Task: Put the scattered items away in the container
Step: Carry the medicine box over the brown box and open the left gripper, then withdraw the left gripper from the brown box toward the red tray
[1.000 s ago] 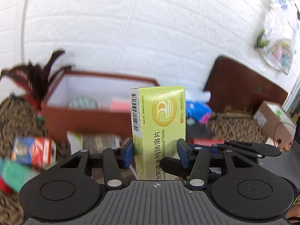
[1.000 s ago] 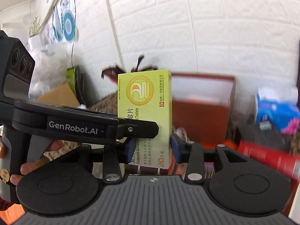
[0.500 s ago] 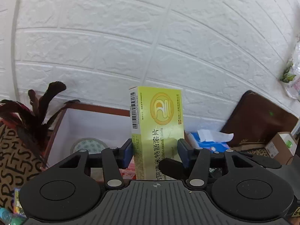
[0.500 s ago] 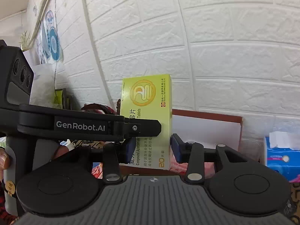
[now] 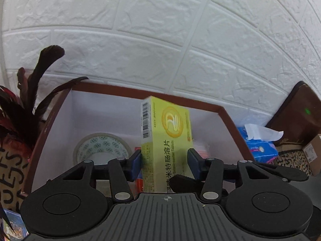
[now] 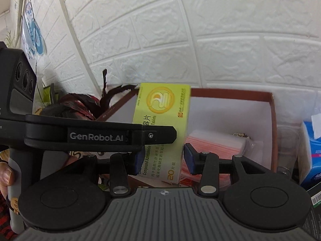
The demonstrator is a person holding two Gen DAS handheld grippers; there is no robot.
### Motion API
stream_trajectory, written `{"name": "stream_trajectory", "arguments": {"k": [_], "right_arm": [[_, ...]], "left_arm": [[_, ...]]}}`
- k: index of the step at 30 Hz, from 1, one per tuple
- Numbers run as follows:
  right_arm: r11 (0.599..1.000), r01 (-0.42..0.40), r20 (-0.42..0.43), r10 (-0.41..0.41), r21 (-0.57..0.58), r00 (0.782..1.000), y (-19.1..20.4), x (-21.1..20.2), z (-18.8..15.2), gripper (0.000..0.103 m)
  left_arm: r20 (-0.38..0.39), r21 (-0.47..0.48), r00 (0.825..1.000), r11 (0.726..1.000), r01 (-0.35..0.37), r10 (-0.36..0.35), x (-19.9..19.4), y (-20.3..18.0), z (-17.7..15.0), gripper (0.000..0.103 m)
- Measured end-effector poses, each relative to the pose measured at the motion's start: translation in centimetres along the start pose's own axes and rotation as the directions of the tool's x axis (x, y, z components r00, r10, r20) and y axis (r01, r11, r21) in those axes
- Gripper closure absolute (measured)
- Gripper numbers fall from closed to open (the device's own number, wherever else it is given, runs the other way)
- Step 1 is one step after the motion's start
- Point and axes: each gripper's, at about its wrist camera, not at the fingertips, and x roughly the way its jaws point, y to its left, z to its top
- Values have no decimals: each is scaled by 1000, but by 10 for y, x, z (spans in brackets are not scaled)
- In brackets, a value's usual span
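A yellow-green tablet box (image 5: 166, 132) stands between the blue pads of my left gripper (image 5: 164, 160), tilted and blurred, above the brown container (image 5: 200, 102) with white inner walls. The left jaws are opening and the box looks loose between them. In the right wrist view a box (image 6: 162, 108) of the same look leans left between the pads of my right gripper (image 6: 162, 158). Those jaws are opening too, with a thin gap at the right pad. The left gripper's finger (image 6: 100, 136) crosses in front of that box. I cannot tell whether it is one box or two.
Inside the container (image 6: 230, 92) lie a tape roll (image 5: 100, 146) and a pink stack of bags (image 6: 216, 144). Dark red feathers (image 5: 24, 104) stick up at its left. A blue tissue pack (image 5: 258, 142) sits at its right. A white brick wall rises close behind. A hand (image 6: 6, 174) holds the left gripper.
Both grippers moved forward and down to above the container, which now fills the lower view. The box, upright and firmly held before, is now tilted and blurred between the pads.
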Motion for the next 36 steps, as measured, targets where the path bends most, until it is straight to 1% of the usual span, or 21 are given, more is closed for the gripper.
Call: {"name": "stream_trajectory", "arguments": {"k": [1,2,3,4,6,7,12,17,21,25,30,36], "right_arm": [[1000,9,2,-9,-4,1000,2,0,0,38],[1000,27,13,-27,-8,1000,3,-2,-1,20],[999,45,32,-44,-15,999,4,-4,-1,13],[998,52,40,-51,-21,998,4,-5,-1,11],[998,57,39,-56,-10,998,3,-6,0,2],[998,61,38,-61,0,997,2,-7,-1,0],[997,61,27,-62,45,998,-1,-8,-1,0],[997,69,19,-70,43,997,2,-13,-4,0],[997,63,29,-64,40,998,6,-24,-2,0],[998,53,60,-55,20,997,15,-44,-3,0],[998,59,101,-56,-23,993,30,-74,-10,0],[996,59,136,-49,-66,990,46,-113,-25,0]], "left_arm": [[-6,-13,1000,1000,-8,8,1,2,0,21],[-9,-34,1000,999,-22,21,0,4,-1,8],[-3,-62,999,997,-45,45,-1,7,-1,4],[13,-83,998,994,-67,68,-4,10,-2,3],[21,-97,997,993,-71,73,-8,14,-1,3],[18,-102,997,992,-70,73,-9,17,-1,3],[29,-54,992,991,-121,122,-16,11,-5,3],[26,-45,991,991,-126,128,-19,8,-8,3],[52,-31,989,990,-140,142,-32,-2,-9,3],[105,6,980,985,-174,172,-53,-19,-13,3],[146,12,973,983,-181,177,-82,-37,-24,3],[190,43,963,979,-201,189,-117,-60,-46,2]]}}
